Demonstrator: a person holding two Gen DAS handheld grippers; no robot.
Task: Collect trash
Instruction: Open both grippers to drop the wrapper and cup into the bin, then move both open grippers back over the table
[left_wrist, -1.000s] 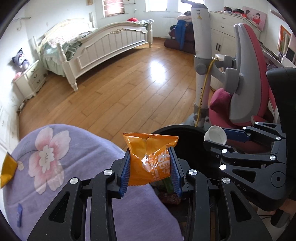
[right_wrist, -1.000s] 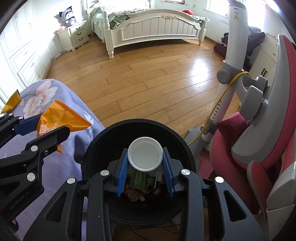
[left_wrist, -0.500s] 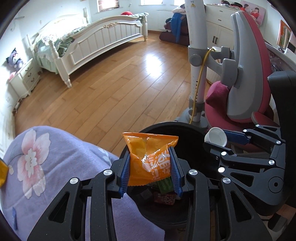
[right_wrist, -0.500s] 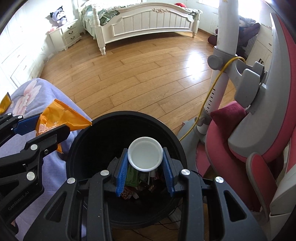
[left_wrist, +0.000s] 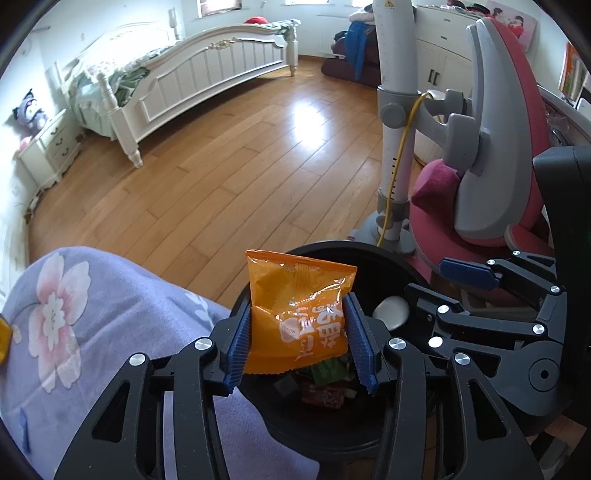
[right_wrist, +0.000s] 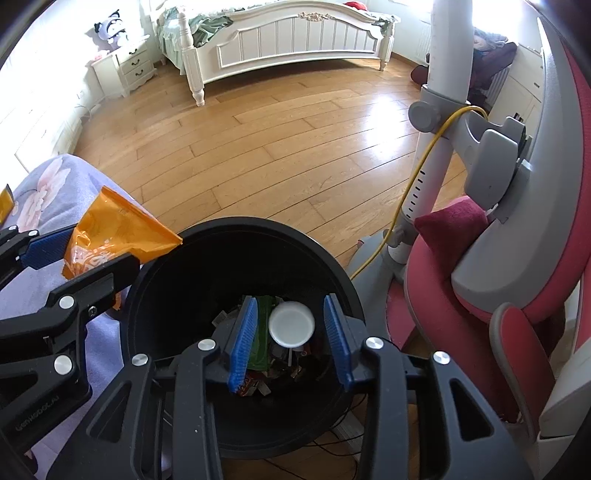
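Both grippers over one black bin (right_wrist: 236, 236): left gripper (left_wrist: 299, 343) jaws opening, one orange packet (left_wrist: 295, 317) between its pads; right gripper (right_wrist: 290, 339) jaws opening, one white cup (right_wrist: 291, 324) loose between them, above the trash

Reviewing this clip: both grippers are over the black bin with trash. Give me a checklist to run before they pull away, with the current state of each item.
1. Right gripper jaws opening, white cup clear of both pads: ok.
2. Cup inside the black bin, not outside it: ok.
3. Left gripper jaws opening: ok.
4. Orange snack packet free of the pads: cannot tell; it sits between them, upright.
5. Packet over the bin opening: cannot tell; the right wrist view shows most of it beyond the rim, over the purple floral cover.
6. The two grippers apart from each other: ok.
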